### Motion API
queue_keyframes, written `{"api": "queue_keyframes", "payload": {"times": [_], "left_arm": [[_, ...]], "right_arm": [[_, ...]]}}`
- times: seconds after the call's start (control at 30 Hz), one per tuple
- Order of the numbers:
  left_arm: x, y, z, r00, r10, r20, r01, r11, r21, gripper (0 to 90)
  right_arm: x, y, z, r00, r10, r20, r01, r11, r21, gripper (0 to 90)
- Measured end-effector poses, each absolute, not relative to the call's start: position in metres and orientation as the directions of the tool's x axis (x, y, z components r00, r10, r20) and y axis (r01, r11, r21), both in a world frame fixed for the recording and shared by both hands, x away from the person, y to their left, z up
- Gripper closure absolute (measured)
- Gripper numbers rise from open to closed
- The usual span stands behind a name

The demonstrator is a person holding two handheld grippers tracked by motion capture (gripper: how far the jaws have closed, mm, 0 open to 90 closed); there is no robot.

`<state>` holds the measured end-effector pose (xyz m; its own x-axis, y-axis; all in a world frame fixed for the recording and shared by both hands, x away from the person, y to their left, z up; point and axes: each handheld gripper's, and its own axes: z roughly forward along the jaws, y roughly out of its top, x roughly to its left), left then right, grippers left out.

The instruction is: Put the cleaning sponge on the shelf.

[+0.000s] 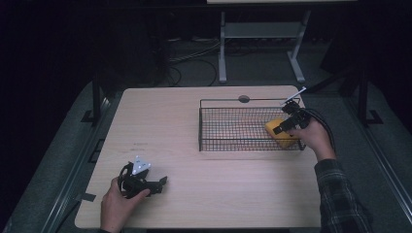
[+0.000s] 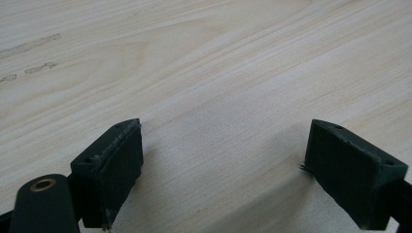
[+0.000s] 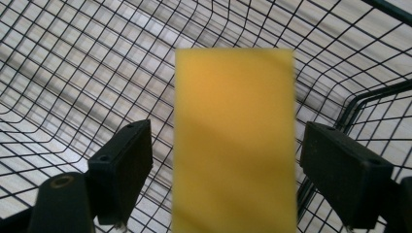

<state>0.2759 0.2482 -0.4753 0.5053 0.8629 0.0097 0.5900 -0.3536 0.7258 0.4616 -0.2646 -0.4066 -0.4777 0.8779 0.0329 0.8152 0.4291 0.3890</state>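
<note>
**Yellow sponge being set down in the wire basket**

The yellow sponge [image 1: 279, 132] is seen at the right end of the black wire basket [image 1: 228, 100], which stands on the far right part of the table [image 1: 175, 126]. The right tool [image 3: 223, 160] is held over it with its jaws spread; a gap is seen on each side between the pads and the sponge, so the sponge is judged released, not gripped. The left tool [image 2: 223, 165] is rested at the near left of the table, released, with nothing between its jaws.

For the step to be done well, the jaws should be kept wide and the right tool drawn straight back and up, so that the soft block is not dragged along and the near basket wall is not caught.

The sponge is a flat-faced rectangular block, matt and soft-looking. The basket is made of thin black wire in a square grid with a thicker rim. The table is pale wood grain, smooth.
</note>
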Motion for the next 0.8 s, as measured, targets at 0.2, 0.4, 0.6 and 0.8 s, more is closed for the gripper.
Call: {"api": "queue_keyframes", "payload": {"times": [0.2,0.4,0.6,0.8], "left_arm": [[0.276,0.248,-0.475,0.505,0.863,0.01,0.59,-0.353,0.726,13.0],[0.276,0.248,-0.475,0.505,0.863,0.01,0.59,-0.354,0.726,13.0],[0.276,0.248,-0.475,0.503,0.864,0.01,0.591,-0.353,0.726,12.9],[0.277,0.248,-0.475,0.501,0.865,0.011,0.592,-0.352,0.725,12.9]], "right_arm": [[0.457,-0.265,-0.399,-0.479,0.877,0.033,0.807,0.425,0.41,18.7],[0.448,-0.267,-0.388,-0.482,0.876,0.027,0.796,0.424,0.432,17.7],[0.435,-0.271,-0.376,-0.486,0.873,0.029,0.784,0.421,0.456,16.9],[0.417,-0.277,-0.365,-0.478,0.878,0.029,0.775,0.406,0.485,16.5]]}}
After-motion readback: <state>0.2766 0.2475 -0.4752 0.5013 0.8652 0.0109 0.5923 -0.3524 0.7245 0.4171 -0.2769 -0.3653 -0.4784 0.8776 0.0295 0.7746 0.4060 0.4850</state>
